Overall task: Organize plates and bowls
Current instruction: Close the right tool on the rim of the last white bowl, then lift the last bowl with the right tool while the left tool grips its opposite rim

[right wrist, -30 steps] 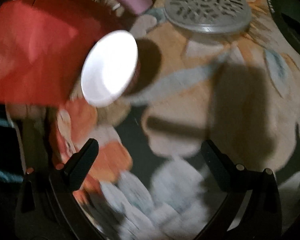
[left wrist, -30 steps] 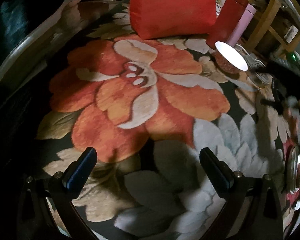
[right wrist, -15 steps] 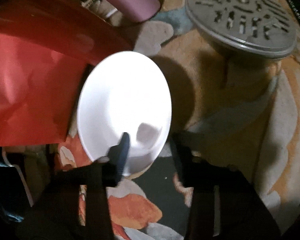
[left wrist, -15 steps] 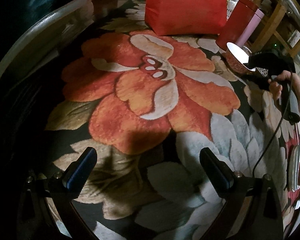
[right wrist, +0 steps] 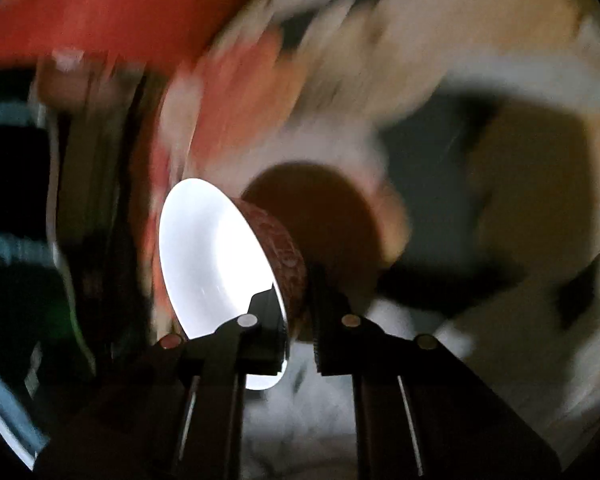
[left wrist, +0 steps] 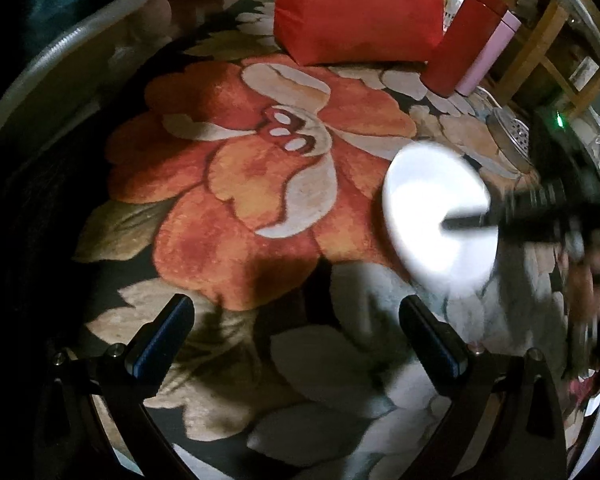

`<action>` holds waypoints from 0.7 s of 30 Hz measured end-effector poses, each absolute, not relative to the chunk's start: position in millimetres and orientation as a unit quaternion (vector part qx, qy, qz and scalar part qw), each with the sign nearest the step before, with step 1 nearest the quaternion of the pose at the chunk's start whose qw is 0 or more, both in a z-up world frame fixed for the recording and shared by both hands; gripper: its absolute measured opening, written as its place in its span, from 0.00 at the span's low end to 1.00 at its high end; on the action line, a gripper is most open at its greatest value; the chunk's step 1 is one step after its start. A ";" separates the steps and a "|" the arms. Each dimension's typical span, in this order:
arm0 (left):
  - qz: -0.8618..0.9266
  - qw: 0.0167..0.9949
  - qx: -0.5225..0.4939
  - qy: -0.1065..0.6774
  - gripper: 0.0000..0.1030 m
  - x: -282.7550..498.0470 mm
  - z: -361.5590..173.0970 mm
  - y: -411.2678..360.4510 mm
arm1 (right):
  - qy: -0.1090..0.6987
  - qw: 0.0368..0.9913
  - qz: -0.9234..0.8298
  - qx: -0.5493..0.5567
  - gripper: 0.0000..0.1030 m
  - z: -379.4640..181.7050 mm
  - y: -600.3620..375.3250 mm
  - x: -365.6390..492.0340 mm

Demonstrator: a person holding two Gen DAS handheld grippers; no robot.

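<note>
Now our right gripper point(right wrist: 300, 320) has just closed on the bowl point(right wrist: 216, 256) rim; our left gripper point(left wrist: 296, 344) gapes empty over open floral cloth point(left wrist: 260, 200).

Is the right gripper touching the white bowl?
Touching. The right wrist view shows the right gripper pinching the bowl rim, one finger inside, one outside.

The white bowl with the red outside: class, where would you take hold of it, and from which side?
Grip the bowl by its thin rim, one finger inside and one outside against the red wall. The right tool, just closed, holds it so, from the near edge. The wall is too wide to span; only the rim fits between the jaws.
</note>
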State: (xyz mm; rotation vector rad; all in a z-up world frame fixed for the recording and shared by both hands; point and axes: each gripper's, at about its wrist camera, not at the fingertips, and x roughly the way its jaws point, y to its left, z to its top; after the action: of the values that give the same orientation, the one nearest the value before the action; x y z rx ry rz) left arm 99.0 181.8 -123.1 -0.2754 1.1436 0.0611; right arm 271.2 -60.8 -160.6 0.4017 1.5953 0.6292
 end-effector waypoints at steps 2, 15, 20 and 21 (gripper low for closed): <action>0.026 0.827 -0.132 0.545 0.99 99.5 -126.8 179.2 | 0.712 0.608 0.307 0.169 0.10 -166.7 -44.5 246.2; -0.012 0.791 -0.168 0.589 0.31 108.3 -156.2 159.8 | 0.676 0.657 0.330 0.052 0.13 -140.4 2.9 179.6; -0.030 0.804 -0.156 0.572 0.20 108.1 -140.3 147.8 | 0.673 0.672 0.307 0.035 0.11 -130.9 -6.7 177.8; -0.039 0.807 -0.153 0.569 0.18 108.6 -136.0 144.7 | 0.672 0.673 0.306 0.035 0.11 -127.7 -13.1 176.7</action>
State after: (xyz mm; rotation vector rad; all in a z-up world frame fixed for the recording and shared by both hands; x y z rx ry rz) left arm 108.6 144.7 -136.0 -0.3282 1.2180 -0.0825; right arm 176.7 -13.1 -127.7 0.0798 1.5138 0.6889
